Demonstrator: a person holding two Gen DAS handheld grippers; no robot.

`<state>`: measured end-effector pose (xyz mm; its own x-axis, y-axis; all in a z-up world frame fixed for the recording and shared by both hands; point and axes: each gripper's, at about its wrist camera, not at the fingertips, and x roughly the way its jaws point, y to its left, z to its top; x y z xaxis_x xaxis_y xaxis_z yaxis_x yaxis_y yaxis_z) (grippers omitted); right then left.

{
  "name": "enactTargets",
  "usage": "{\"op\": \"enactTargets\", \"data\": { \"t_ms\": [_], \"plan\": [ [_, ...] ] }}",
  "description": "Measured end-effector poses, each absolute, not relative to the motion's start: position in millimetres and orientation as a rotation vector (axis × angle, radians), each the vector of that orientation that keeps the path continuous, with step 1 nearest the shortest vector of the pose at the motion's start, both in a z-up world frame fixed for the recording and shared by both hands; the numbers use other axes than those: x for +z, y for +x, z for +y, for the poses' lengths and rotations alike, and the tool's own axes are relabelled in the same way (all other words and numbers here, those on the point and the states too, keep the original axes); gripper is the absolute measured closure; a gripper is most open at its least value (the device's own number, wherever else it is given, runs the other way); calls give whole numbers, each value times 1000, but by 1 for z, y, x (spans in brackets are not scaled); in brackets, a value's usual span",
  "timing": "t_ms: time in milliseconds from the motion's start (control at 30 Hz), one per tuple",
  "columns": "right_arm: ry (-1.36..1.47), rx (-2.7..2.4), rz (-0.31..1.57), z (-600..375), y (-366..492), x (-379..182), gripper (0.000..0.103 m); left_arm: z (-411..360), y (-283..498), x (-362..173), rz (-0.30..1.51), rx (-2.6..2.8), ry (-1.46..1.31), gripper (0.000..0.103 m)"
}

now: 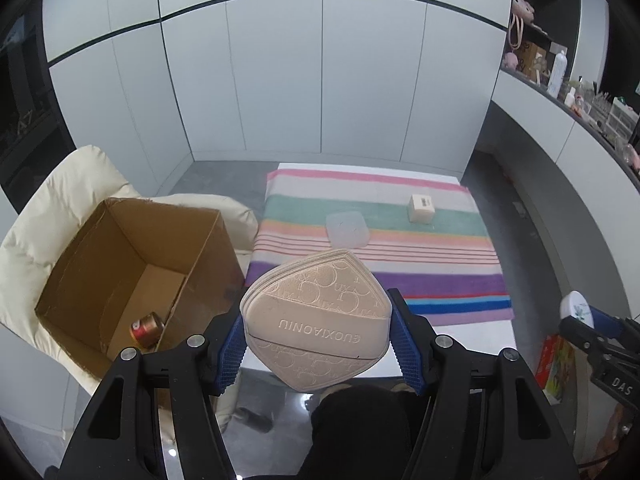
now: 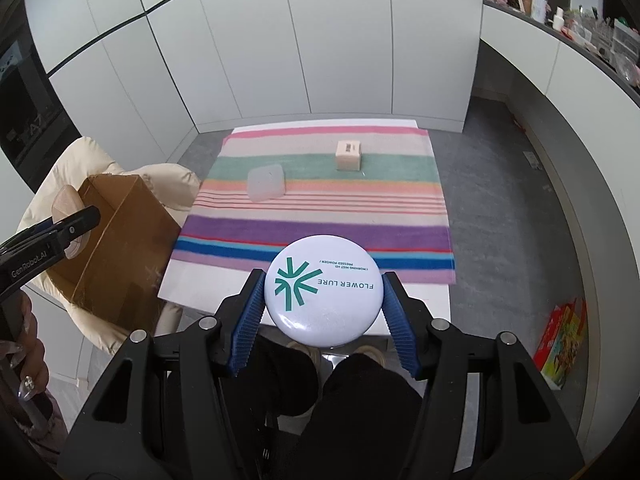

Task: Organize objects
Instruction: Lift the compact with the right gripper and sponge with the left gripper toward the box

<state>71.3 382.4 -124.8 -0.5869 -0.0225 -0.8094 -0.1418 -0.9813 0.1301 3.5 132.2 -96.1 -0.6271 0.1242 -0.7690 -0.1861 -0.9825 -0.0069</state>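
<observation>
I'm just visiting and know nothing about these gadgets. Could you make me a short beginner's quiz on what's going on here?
1. True or false: the left gripper holds a beige case between its fingers.
2. What lies inside the cardboard box? A) a red and gold can B) a white bottle C) a spoon
3. Fill in: two things stay on the striped towel: a clear plastic lid and a small beige ____.

Key
1. True.
2. A: the can lies on the box floor.
3. Box: the small box stands on the green stripe. Meanwhile the right gripper holds a round white compact.
</observation>
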Motion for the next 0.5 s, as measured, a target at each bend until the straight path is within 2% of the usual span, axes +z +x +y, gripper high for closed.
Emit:
{"op": "enactTargets", "data": {
  "t_ms": [500],
  "plan": [
    [-1374,2686,274,391,81,-123,43,127,6,-99,118,2683,-1265,38]
  ]
}}
